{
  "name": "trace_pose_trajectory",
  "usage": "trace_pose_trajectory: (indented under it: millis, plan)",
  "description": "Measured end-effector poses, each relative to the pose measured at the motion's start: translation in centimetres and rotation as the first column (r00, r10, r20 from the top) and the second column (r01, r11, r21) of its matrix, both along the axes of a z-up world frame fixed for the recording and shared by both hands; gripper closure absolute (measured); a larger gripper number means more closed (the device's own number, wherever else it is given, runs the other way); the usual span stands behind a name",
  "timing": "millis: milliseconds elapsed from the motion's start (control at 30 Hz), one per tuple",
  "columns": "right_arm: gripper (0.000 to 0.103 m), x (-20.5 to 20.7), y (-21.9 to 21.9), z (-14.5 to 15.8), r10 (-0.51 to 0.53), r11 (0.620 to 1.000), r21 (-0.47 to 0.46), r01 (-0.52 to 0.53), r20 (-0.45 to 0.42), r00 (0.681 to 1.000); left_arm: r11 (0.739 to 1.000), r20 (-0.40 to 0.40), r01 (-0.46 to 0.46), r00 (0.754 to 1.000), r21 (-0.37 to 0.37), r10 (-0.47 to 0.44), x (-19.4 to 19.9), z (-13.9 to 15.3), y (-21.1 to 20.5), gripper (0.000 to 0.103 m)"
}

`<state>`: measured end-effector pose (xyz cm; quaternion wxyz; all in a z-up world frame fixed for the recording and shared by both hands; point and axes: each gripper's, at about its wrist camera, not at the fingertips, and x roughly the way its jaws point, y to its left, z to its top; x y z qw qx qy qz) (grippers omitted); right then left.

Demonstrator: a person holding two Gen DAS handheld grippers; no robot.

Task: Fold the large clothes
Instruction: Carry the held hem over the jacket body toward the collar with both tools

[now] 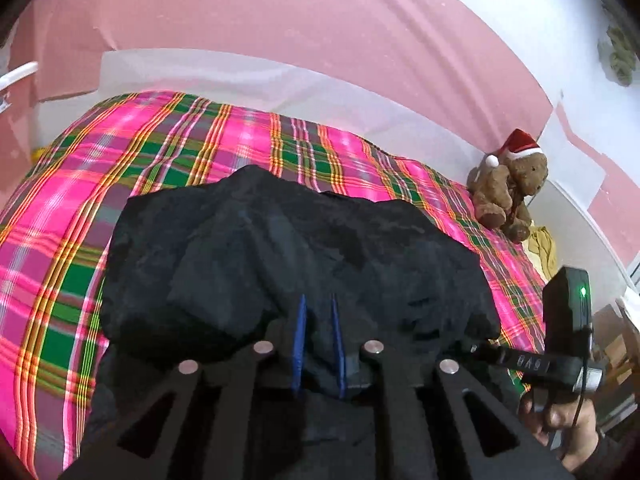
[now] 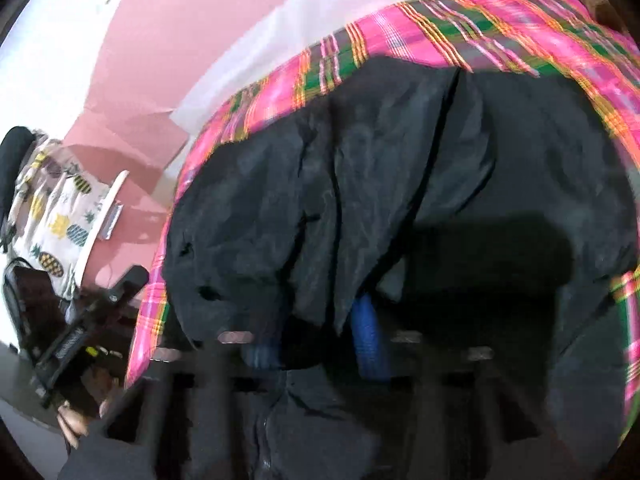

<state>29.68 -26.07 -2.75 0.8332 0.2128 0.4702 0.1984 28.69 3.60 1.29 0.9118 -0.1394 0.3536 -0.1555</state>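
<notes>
At lower centre of both wrist views we pinch the soft, slippery-looking black jacket (image 1: 288, 248) by its near edge, the left gripper (image 1: 319, 344) and right gripper (image 2: 316, 340) each narrowed onto cloth.

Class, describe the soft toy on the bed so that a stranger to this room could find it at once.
Start at the bed with the pink and green plaid cover. Follow it to its far right corner beside the pink wall, past the black garment heaped in the middle. There sits a brown teddy bear; it alone wears a red and white Santa hat.

Both claws (image 1: 319, 312) (image 2: 316, 332) nearly closed, angled down
</notes>
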Motion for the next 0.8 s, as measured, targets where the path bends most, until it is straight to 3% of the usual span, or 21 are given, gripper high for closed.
trace_pose_trajectory:
  millis: [133,267,333,433,533,600,733,800]
  plan:
    - [0.096,-2.9,1.2,-1.0,0.023,1.000,0.014,-0.024,0.036,0.999,1.000,0.017,0.000,1.000,0.029,0.000,0.2,-0.9,-0.1,0.086]
    - [0.099,-2.5,1.3,-4.5,0.002,1.000,-0.003,-0.002,-0.024,1.000,0.999,-0.129,-0.018,0.991,0.039,0.023,2.5,-6.2,0.1,0.084]
    - [0.098,-2.3,1.1,-4.5,0.005,1.000,0.011,-0.004,-0.030,1.000,1.000,-0.137,-0.026,0.990,0.005,0.027,2.5,-7.3,0.7,0.084]
    - [0.087,-3.0,1.4,-2.5,0.043,0.996,-0.073,-0.043,0.004,0.999,0.999,-0.143,-0.032,0.989,0.000,0.031,1.8,-6.7,1.0,0.084]
    - [0.086,-4.0,1.0,0.7,0.063,0.992,-0.119,-0.052,0.091,0.994,1.000,-0.123,-0.024,0.992,0.015,0.025,0.6,-4.9,1.1,0.084]
    - [0.086,-4.2,0.3,3.5,0.062,0.987,-0.158,-0.032,0.186,0.981,0.999,-0.067,-0.027,0.997,0.022,0.029,0.3,-3.2,1.5,0.084]
    - [0.086,-0.7,-0.1,6.1,0.039,0.961,-0.272,0.040,0.280,0.959,0.996,0.014,-0.068,0.998,0.056,0.067,2.6,-0.8,1.9,0.083]
    - [0.086,1.5,0.0,6.1,0.030,0.952,-0.300,0.059,0.284,0.958,0.990,-0.001,-0.098,0.995,0.097,0.099,4.7,-1.7,2.0,0.081]
